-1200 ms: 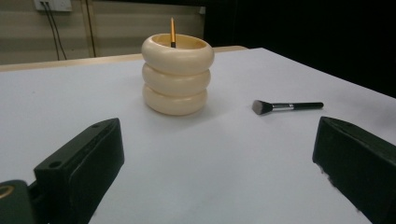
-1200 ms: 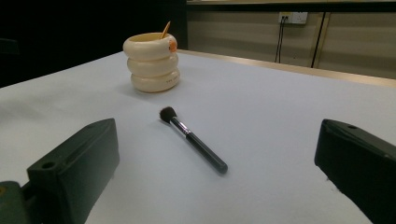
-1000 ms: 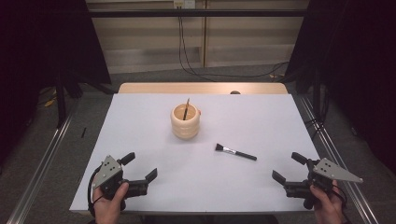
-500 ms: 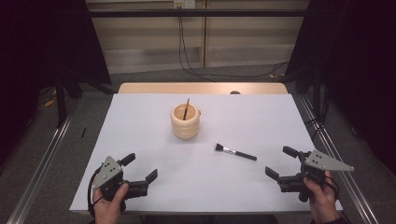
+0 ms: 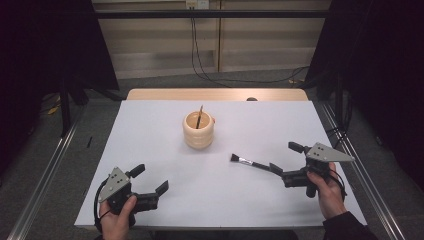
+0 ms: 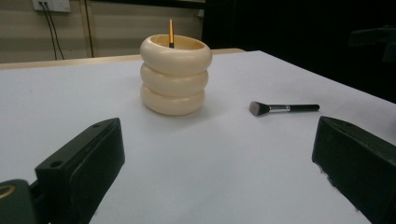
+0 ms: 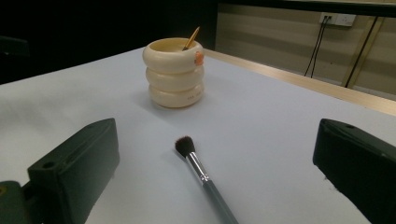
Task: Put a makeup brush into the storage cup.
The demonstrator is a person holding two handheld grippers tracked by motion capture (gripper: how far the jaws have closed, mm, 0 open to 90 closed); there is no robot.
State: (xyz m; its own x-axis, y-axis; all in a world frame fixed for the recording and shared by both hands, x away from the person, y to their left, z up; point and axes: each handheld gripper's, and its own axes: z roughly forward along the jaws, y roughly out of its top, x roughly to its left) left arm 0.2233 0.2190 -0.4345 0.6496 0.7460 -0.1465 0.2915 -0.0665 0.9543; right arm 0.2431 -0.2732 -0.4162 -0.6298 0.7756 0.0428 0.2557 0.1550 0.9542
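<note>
The right gripper (image 5: 286, 160) has its two black jaws spread wide and holds nothing. In the right gripper view, a makeup brush (image 7: 201, 175) lies flat on the white table (image 7: 280, 130) between those jaws, its dark bristle head pointing away from the gripper and its handle running back toward it. In the high view, the handle end of the brush (image 5: 248, 161) lies just beside the nearer right jaw; whether they touch cannot be told. Beyond the bristle head stands a cream holder (image 7: 173, 72) shaped like three stacked rings, upright, with a thin stick (image 7: 191, 38) leaning inside it. The left gripper (image 5: 149, 179) sits low near the table's front edge, well apart from the brush, its jaws also spread wide and holding nothing. From its view, the holder (image 6: 173, 74) is ahead and the brush (image 6: 284, 108) ahead to the right.
</note>
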